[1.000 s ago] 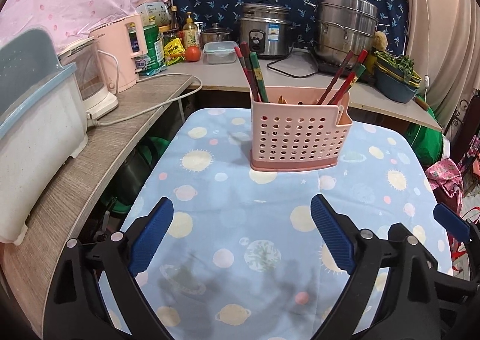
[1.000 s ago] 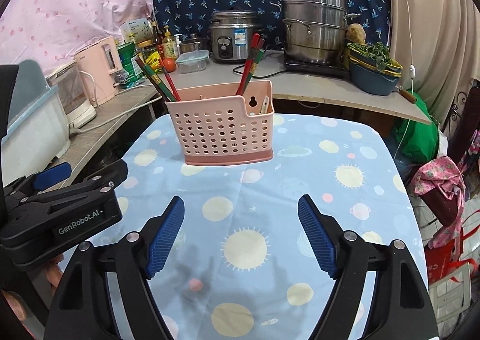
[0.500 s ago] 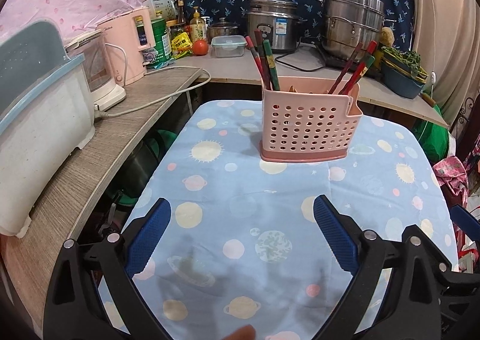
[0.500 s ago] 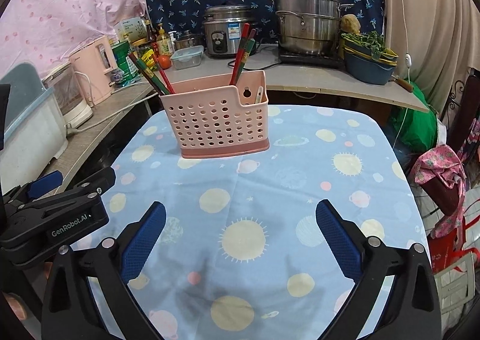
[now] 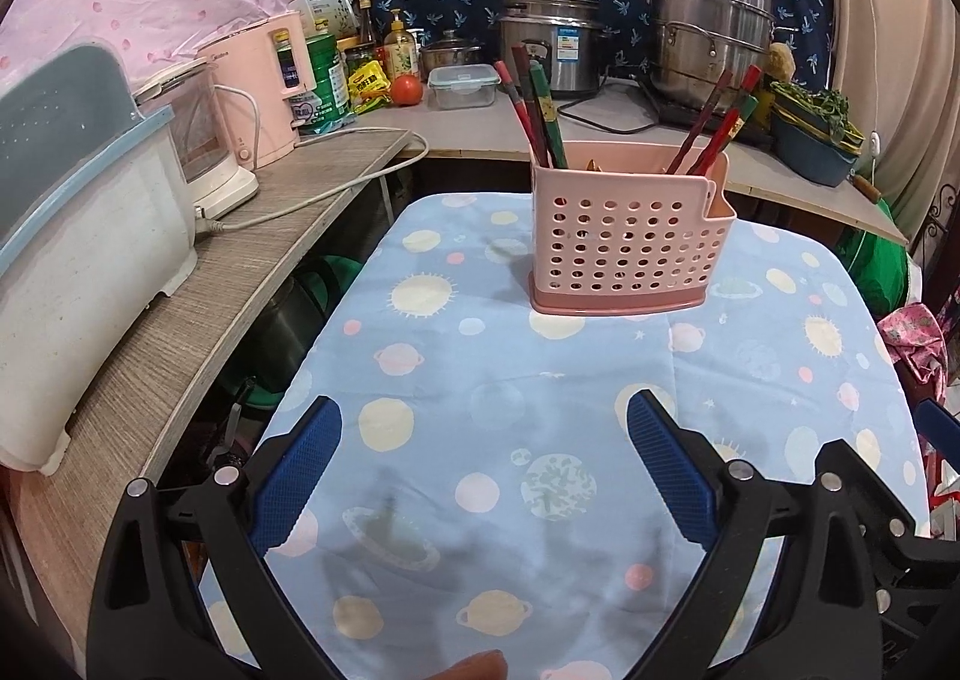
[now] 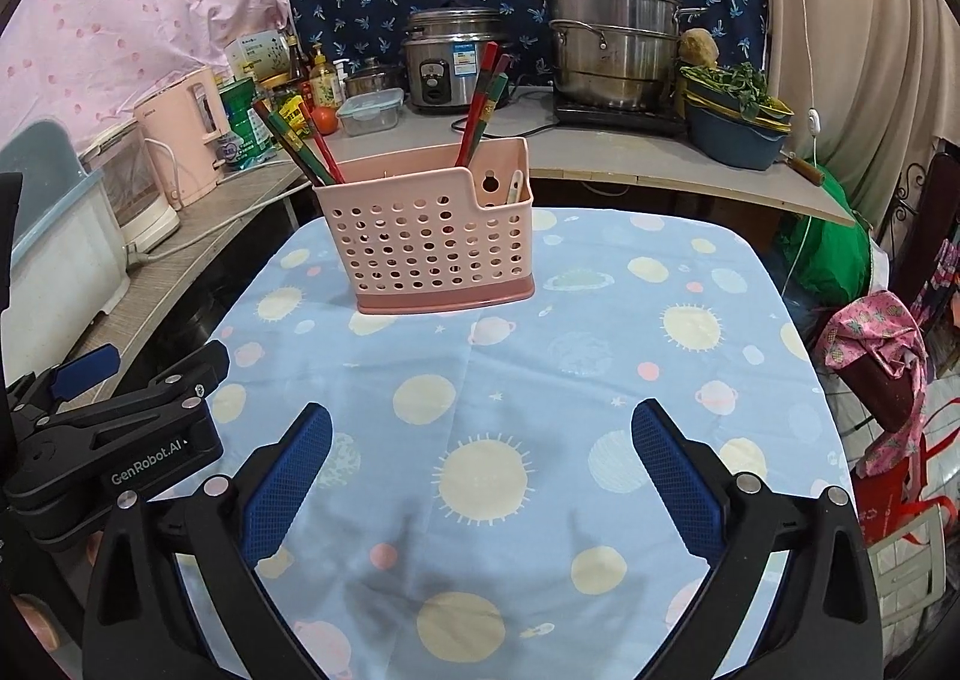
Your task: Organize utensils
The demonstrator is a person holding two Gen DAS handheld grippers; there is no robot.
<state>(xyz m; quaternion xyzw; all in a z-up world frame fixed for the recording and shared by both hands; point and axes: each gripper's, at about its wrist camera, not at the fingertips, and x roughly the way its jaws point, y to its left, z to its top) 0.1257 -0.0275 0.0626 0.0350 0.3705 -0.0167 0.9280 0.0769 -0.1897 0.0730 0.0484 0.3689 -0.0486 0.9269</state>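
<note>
A pink perforated utensil holder (image 5: pixel 630 248) stands upright on the far half of the table; it also shows in the right wrist view (image 6: pixel 429 248). Red and green chopsticks (image 5: pixel 537 110) lean out of its left end and more chopsticks (image 5: pixel 717 119) out of its right end. A pale utensil tip (image 6: pixel 515 188) sticks up in the small side compartment. My left gripper (image 5: pixel 483 467) is open and empty above the near table. My right gripper (image 6: pixel 480 470) is open and empty too. The left gripper's body (image 6: pixel 114 440) shows beside it.
The table carries a blue planet-print cloth (image 5: pixel 540 380). A counter (image 5: pixel 198 284) runs along the left with a white bin (image 5: pixel 78 236) and pink kettle (image 5: pixel 264 86). The back counter holds a rice cooker (image 5: pixel 552 41), steel steamer pot (image 5: pixel 714 32), tomato and containers. Bags (image 6: pixel 876 356) sit at right.
Both grippers have pulled back and up from the holder, which looks smaller. The right gripper's fingers opened wider between one second ago and half a second ago.
</note>
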